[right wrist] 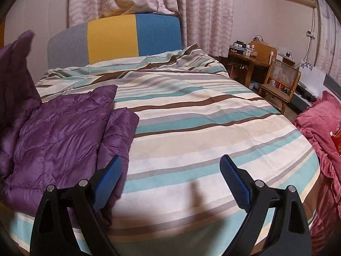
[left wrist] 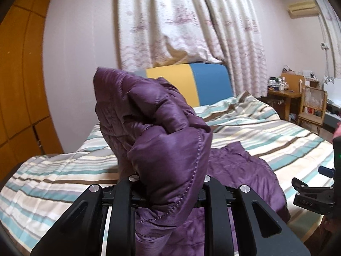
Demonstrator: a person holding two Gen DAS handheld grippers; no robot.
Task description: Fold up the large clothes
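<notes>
With the left gripper (left wrist: pixel 168 194) pinching the purple jacket (right wrist: pixel 64 128) aloft and the right gripper (right wrist: pixel 170 183) wide and empty, I'd grab the opposite edge before laying it flat.

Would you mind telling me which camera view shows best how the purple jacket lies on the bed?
The right wrist view: the purple jacket spreads across the striped duvet at left, its quilting clear. The left wrist view mostly shows a bunched part clamped in the left hand-held gripper, hiding the rest.
</notes>
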